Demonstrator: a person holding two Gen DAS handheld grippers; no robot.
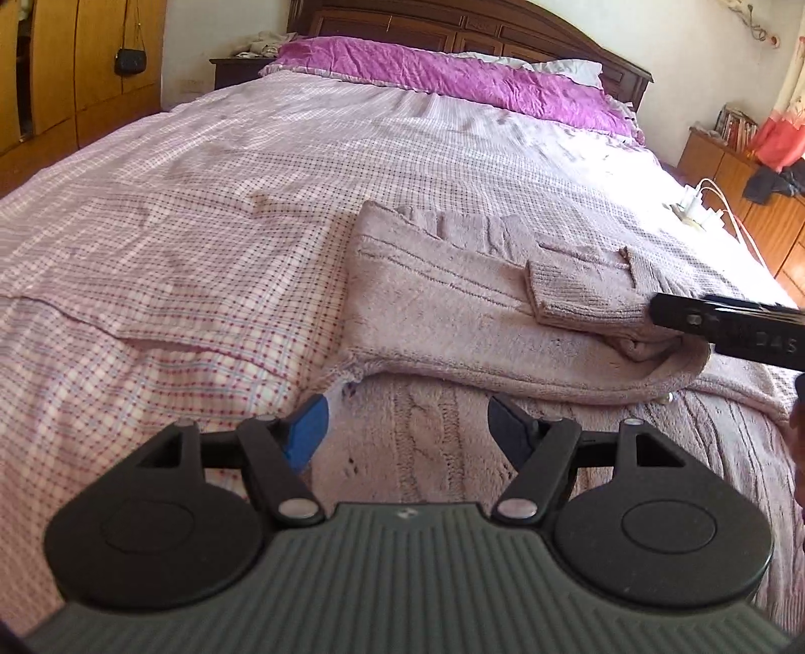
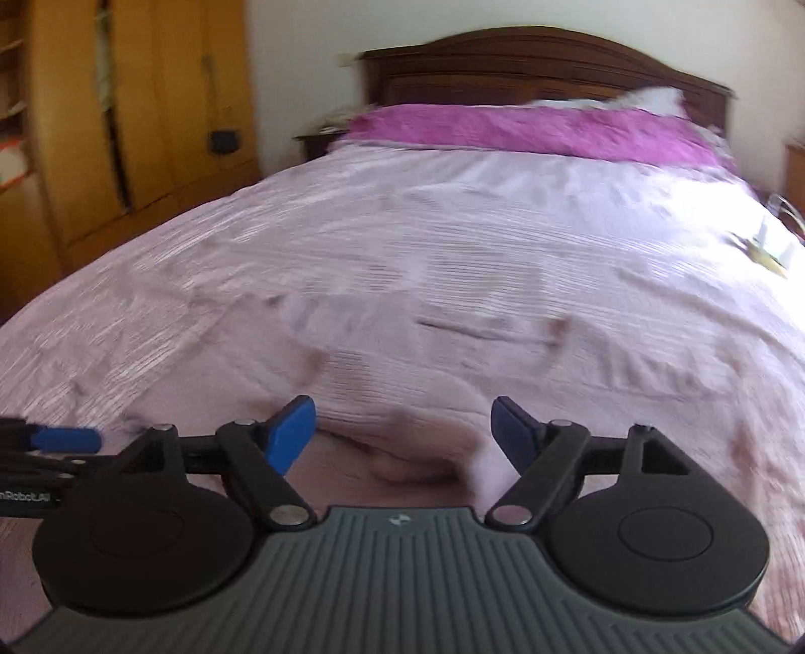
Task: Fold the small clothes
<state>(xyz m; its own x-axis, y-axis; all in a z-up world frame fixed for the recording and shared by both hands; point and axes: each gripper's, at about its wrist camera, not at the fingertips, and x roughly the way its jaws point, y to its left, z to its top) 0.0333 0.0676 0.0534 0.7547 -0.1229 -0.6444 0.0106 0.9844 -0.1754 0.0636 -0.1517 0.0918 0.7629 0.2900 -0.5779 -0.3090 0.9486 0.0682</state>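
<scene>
A wide bed (image 1: 211,166) fills the room, spread with a pink checked cover, a purple pillow (image 1: 453,75) across its head under a dark wooden headboard (image 1: 453,25). A yellow wooden wardrobe (image 1: 60,70) stands along the left wall with a small black bag (image 1: 130,59) hanging on it. Past the bed's right edge a low cabinet (image 1: 744,201) holds some clothes and books.

Near the foot of the bed, toward the right side, lies a dusty-pink knitted sweater (image 1: 443,297), already partly folded: the body is doubled over on itself, and one sleeve is laid back across it, its ribbed cuff (image 1: 568,287) resting on top.

The left gripper (image 1: 408,427) hangs just over the near part of the sweater, its blue pads spread well apart with nothing between them. The right gripper (image 2: 403,432) is spread wide too; in its own view, which is blurred, only pink fabric shows beneath the gap. From the left view, a black part of the right gripper reaches in from the right edge and sits against the sweater by the bunched base of the folded sleeve; whether it touches the knit there I cannot tell.

A white charger (image 1: 697,206) with cables lies on the bed by its right edge.
</scene>
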